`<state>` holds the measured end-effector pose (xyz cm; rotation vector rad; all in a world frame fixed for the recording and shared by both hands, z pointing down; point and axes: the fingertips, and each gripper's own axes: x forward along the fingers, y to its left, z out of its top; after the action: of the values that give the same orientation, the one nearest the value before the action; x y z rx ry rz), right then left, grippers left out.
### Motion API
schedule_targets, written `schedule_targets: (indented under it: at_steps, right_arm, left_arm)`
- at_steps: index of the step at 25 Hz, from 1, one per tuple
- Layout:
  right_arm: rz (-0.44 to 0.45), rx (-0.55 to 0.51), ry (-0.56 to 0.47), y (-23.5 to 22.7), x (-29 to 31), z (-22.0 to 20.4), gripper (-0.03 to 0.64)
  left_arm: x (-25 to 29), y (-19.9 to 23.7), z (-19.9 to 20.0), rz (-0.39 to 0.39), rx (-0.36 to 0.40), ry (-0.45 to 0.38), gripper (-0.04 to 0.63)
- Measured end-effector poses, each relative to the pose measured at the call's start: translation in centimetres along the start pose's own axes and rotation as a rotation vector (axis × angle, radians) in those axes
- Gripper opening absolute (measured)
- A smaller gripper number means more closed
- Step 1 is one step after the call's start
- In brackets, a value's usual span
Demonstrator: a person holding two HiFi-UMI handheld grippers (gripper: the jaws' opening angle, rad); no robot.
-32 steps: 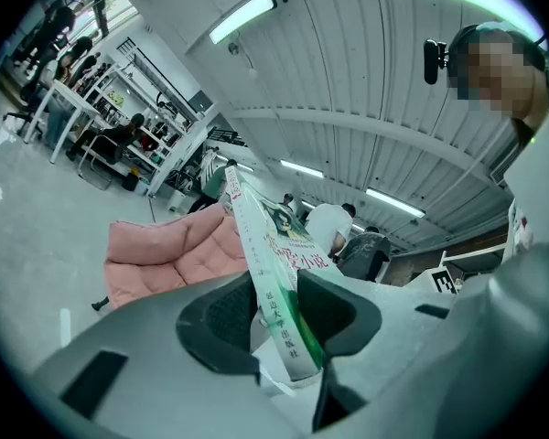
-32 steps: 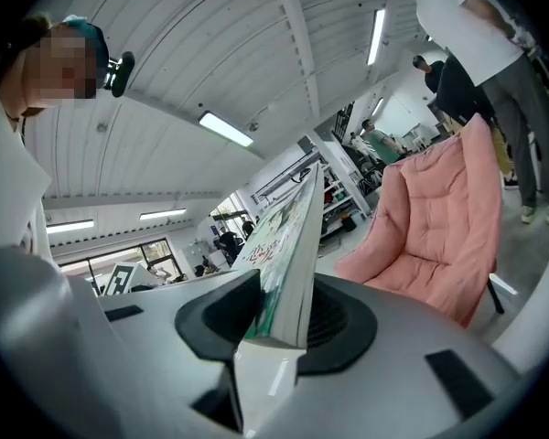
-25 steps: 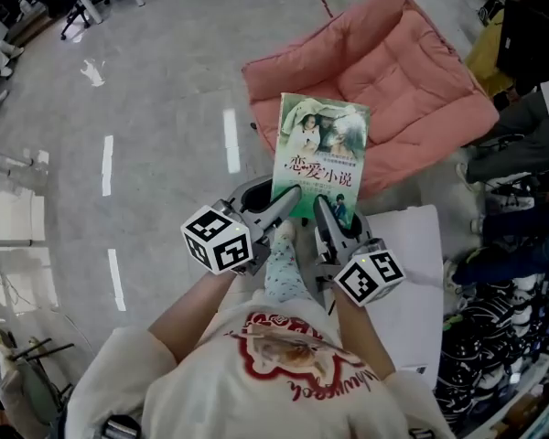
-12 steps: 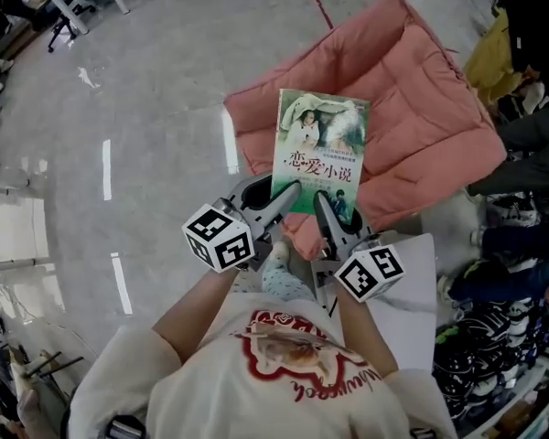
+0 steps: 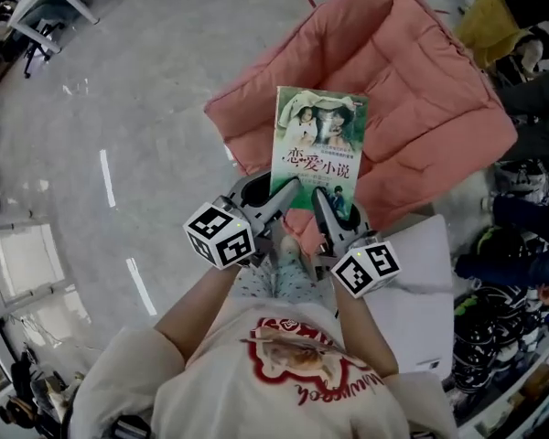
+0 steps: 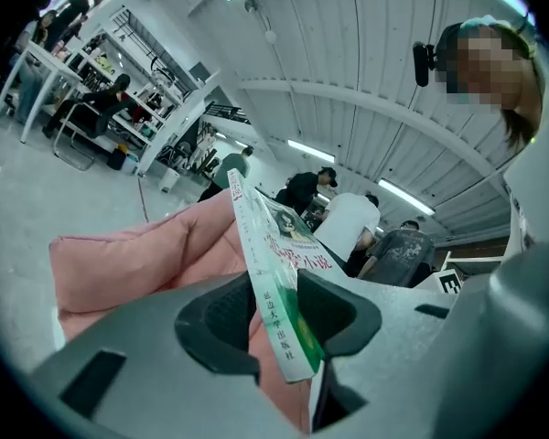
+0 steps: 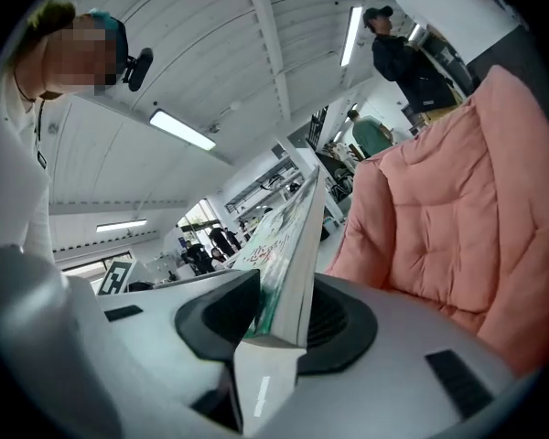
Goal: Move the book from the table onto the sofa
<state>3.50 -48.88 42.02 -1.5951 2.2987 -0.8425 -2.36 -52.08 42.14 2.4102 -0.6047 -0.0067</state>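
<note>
A: Any text to log?
B: Yes. The green-covered paperback book (image 5: 318, 149) has 恋爱小说 in red on the cover, under a photo of two people. In the left gripper view the spine (image 6: 279, 323) looks like 延边大学出版. The small print on the cover is too fine to read.
A: Where's the book?
B: In the air, cover up, over the near edge of the pink quilted fabric sofa (image 5: 421, 90). It's off the white flat-topped table (image 5: 421, 282), which sits at the lower right.
A: Claws?
B: The left claw (image 5: 288, 190) is clenched on the book's near left corner, and the right claw (image 5: 320, 199) is clenched on the near right corner. Both gripper views show the book's edge pinched between the dark pads.
A: Surroundings?
B: Glossy grey floor (image 5: 146, 108) on the left. The person's patterned trouser leg (image 5: 288, 277) is below the claws. There's dark clutter on the right by the table. Both gripper views show people standing in the background.
</note>
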Motion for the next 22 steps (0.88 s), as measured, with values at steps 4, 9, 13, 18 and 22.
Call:
schedule_targets:
  at_steps: [4,9,13,18,22]
  right_arm:
    - [-0.07,0.059,-0.023,-3.6,0.8,-2.1,0.109]
    - [-0.154,0.117,-0.038,-7.6,1.6,-5.3,0.11]
    - [-0.205,0.165,-0.036,-10.4,2.6,-8.6,0.11]
    - [-0.266,0.22,-0.02,-14.3,3.9,-12.9,0.11]
    - [-0.317,0.252,0.008,-16.3,5.7,-16.5,0.114]
  left_arm:
    - [2.8,2.4,-2.4,-0.024,-0.001,0.077,0.133]
    - [5.3,5.5,-5.9,-0.056,-0.021,0.166,0.133]
    - [6.7,8.5,-9.1,-0.068,-0.048,0.215,0.133]
    - [8.4,12.3,-13.3,-0.062,-0.067,0.272,0.133]
    - [8.8,15.9,-16.0,-0.046,-0.09,0.309,0.133]
